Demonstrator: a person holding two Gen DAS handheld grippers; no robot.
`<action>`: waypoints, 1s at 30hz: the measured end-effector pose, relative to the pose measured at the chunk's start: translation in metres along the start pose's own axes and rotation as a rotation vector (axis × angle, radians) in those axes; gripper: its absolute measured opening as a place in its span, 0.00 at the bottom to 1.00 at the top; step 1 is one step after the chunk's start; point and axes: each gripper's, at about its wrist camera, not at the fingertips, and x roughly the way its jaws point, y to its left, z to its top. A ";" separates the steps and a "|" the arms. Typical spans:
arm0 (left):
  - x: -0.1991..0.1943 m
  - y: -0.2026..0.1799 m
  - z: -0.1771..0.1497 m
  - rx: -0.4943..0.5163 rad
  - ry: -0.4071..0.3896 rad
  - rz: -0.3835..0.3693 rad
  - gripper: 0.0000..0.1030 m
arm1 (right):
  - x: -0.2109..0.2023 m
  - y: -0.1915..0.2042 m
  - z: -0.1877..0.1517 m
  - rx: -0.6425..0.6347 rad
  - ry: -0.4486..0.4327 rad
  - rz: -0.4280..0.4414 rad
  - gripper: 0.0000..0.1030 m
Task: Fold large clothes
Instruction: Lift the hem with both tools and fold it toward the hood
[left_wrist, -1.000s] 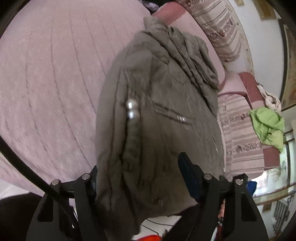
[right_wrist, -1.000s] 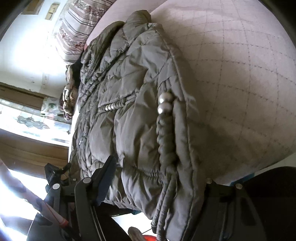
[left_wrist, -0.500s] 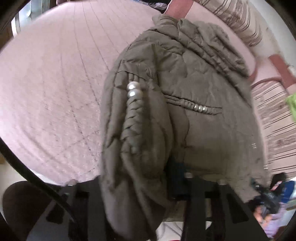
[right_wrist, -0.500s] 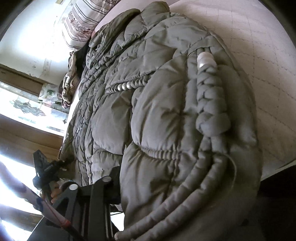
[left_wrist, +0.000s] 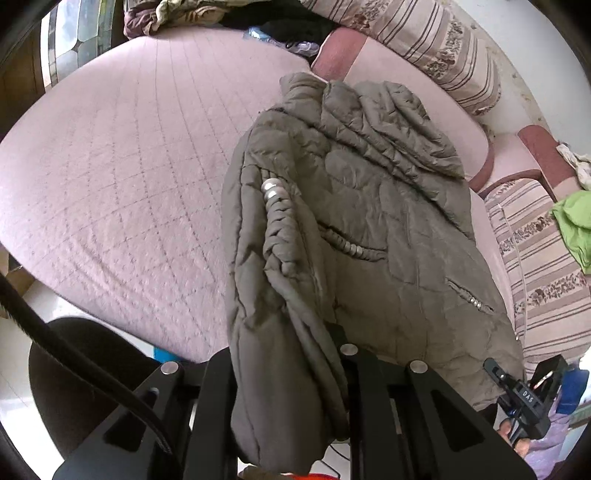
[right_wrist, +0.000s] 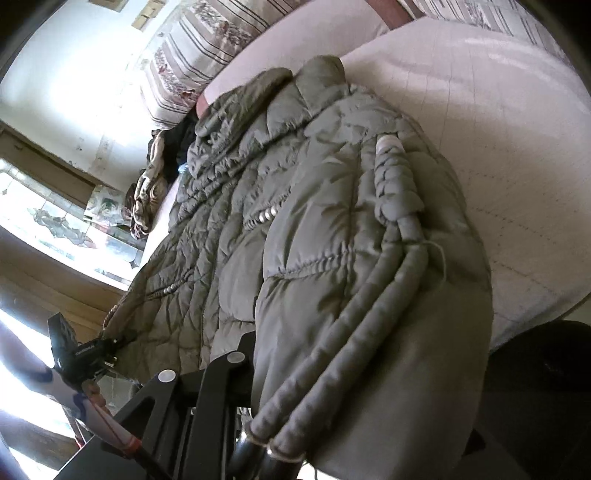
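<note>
An olive-grey quilted jacket (left_wrist: 362, 221) lies lengthwise on a pink quilted bed (left_wrist: 122, 177), collar at the far end. Braided cords with silver beads (left_wrist: 275, 195) run along its near corner. My left gripper (left_wrist: 286, 369) is shut on the jacket's hem corner, the fabric bunched between the jaws. In the right wrist view the jacket (right_wrist: 295, 229) fills the middle. My right gripper (right_wrist: 351, 369) is shut on the other hem corner with the braided cords (right_wrist: 395, 206) draped over it; its right finger is hidden under fabric.
Striped pillows (left_wrist: 424, 44) and a pink headboard cushion lie beyond the collar. A green cloth (left_wrist: 572, 221) sits at the far right. Other clothes are piled at the bed's far edge (right_wrist: 144, 199). The other gripper shows at the lower right (left_wrist: 524, 398).
Both grippers closed on the jacket's hem corners and lifted them. The jacket's near end is now bunched between the jaws, and the views have pulled back to show more of the bed.
</note>
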 end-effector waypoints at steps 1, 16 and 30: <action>-0.003 0.002 -0.004 0.000 -0.003 0.004 0.15 | -0.003 0.000 -0.001 -0.006 0.001 -0.002 0.21; -0.008 0.000 0.019 -0.051 -0.016 -0.003 0.15 | -0.036 0.011 -0.008 -0.026 0.009 0.023 0.21; -0.021 -0.043 0.059 0.062 -0.130 0.070 0.15 | -0.047 0.049 0.034 -0.107 -0.033 0.020 0.21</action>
